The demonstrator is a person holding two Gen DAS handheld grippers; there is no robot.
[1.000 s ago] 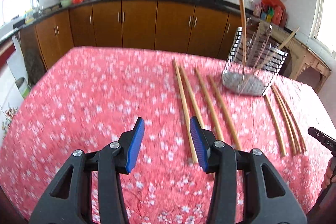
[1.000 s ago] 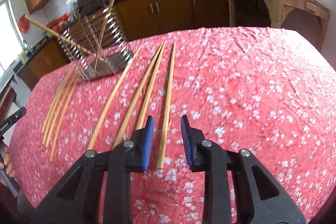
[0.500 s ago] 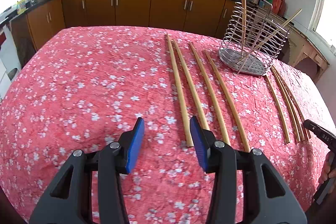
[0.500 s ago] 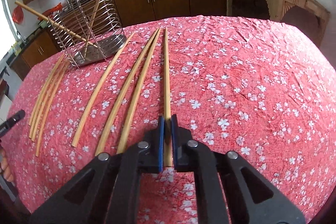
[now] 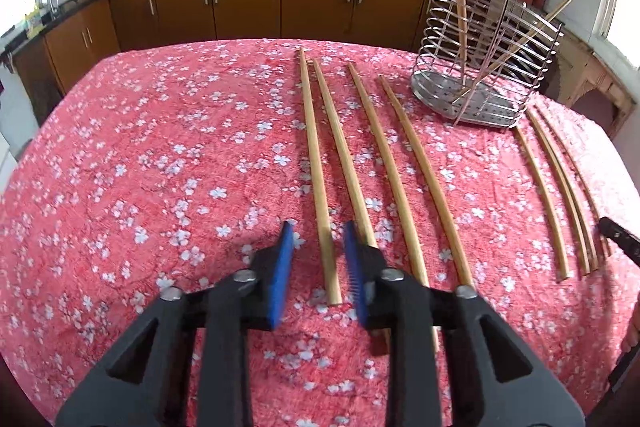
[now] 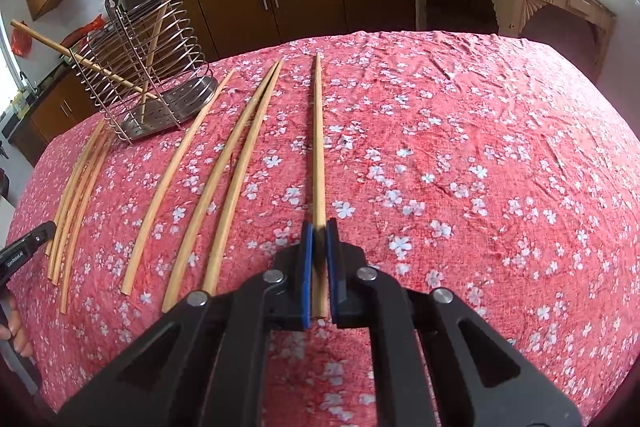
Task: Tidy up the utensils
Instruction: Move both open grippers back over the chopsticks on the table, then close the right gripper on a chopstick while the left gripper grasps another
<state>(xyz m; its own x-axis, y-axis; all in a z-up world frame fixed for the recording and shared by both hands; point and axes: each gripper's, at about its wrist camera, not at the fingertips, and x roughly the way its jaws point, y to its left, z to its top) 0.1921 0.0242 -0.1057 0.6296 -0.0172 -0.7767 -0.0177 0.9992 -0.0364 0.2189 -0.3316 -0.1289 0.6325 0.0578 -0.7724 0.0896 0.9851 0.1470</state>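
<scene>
Two long pale wooden chopsticks (image 6: 168, 7) already lean in the silver wire utensil rack (image 6: 148, 75), rest still lie on the pink floral-cloth desk (image 6: 480, 167) by brown kitchen cabinets (image 5: 248, 3); right gripper (image 6: 319, 267) jaws clamp one chopstick (image 6: 318, 147), left gripper (image 5: 316, 267) jaws gape around another (image 5: 316, 167).

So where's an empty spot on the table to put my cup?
Two bare patches of the tablecloth: the wide stretch left of the long chopsticks, and the part on the far side of the thin chopsticks' row, right of the gripped chopstick. It is crowded around the wire holder.
</scene>
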